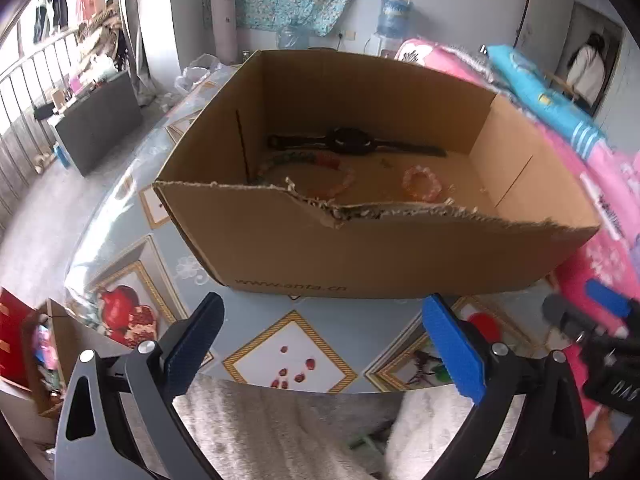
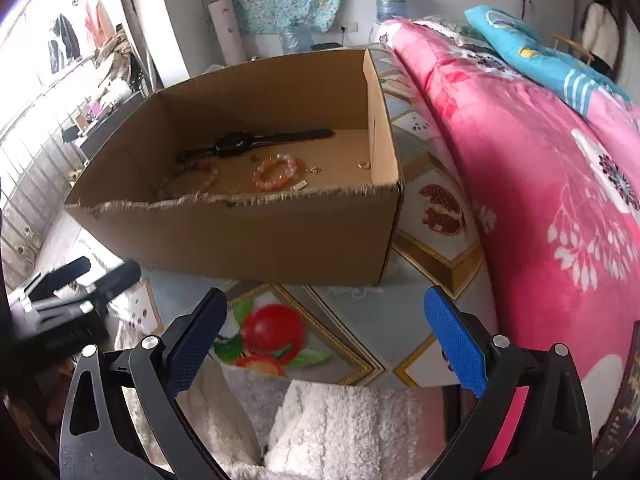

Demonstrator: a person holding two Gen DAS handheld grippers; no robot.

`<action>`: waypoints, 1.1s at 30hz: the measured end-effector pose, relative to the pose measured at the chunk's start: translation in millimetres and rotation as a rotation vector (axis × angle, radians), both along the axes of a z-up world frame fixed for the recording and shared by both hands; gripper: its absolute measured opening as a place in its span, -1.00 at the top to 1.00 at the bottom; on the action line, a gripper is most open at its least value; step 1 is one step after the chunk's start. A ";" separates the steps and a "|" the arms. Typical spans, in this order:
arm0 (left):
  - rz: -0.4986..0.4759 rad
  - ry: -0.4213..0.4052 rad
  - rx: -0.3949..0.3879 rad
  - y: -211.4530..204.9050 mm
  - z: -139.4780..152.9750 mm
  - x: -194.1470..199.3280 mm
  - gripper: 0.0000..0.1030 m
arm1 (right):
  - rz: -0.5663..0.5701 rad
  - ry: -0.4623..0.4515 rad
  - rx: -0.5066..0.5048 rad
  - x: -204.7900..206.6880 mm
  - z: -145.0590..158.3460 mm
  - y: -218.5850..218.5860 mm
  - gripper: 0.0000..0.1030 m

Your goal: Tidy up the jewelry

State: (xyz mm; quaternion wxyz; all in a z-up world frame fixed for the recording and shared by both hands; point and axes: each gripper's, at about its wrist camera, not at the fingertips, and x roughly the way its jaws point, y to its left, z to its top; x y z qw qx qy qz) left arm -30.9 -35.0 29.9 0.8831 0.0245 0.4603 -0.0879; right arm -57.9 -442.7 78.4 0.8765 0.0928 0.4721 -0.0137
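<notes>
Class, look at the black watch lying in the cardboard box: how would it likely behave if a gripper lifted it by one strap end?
The watch lies flat with both straps stretched out, so it would probably dangle limply. Its thick round case suggests the middle would sag. Lying flat, it seems unlikely to roll.

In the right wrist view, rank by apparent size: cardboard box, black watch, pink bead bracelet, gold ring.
1. cardboard box
2. black watch
3. pink bead bracelet
4. gold ring
</notes>
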 end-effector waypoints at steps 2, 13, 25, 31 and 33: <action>-0.008 0.000 0.028 -3.5 -0.9 0.1 -0.89 | 0.001 -0.005 0.008 3.2 2.8 1.4 -0.84; 0.002 0.003 0.036 -4.1 5.8 4.7 -0.89 | 0.016 -0.007 -0.030 6.4 3.0 18.0 -0.84; 0.003 -0.002 0.047 -6.4 9.2 5.7 -0.89 | 0.001 -0.007 -0.031 8.2 1.0 15.6 -0.84; 0.003 -0.001 0.045 -6.6 9.1 6.2 -0.89 | -0.001 -0.012 -0.047 9.4 2.5 15.0 -0.84; 0.002 -0.002 0.046 -7.3 9.0 6.1 -0.89 | 0.000 -0.011 -0.048 9.7 2.4 14.4 -0.84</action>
